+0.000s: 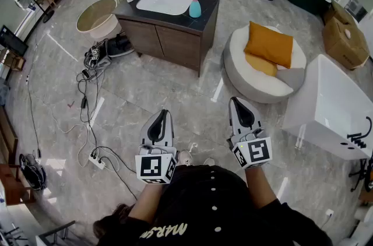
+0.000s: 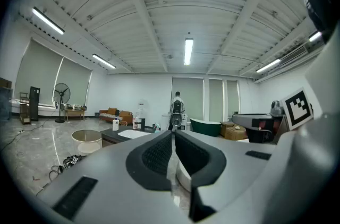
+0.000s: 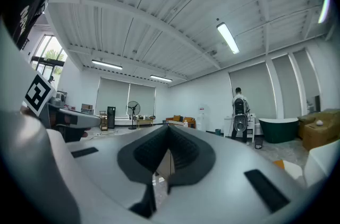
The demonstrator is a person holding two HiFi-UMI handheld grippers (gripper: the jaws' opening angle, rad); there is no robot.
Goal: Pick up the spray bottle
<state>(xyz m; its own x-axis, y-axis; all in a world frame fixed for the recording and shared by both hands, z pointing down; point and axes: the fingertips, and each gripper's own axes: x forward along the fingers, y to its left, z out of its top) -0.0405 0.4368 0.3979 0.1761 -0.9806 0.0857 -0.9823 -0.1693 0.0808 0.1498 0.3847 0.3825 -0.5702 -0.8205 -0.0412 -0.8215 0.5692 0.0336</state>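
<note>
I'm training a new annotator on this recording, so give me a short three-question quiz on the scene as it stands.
1. Multiple choice: where does the teal spray bottle stand?
A) on the floor
B) on the dark vanity counter, right of the white basin
C) on the orange cushion
2. True or false: the right gripper already holds the spray bottle.
3. Fill in: the jaws of the left gripper and of the right gripper are both ____, with nothing between them.

Key: 1 B; 2 false; 3 shut.
</note>
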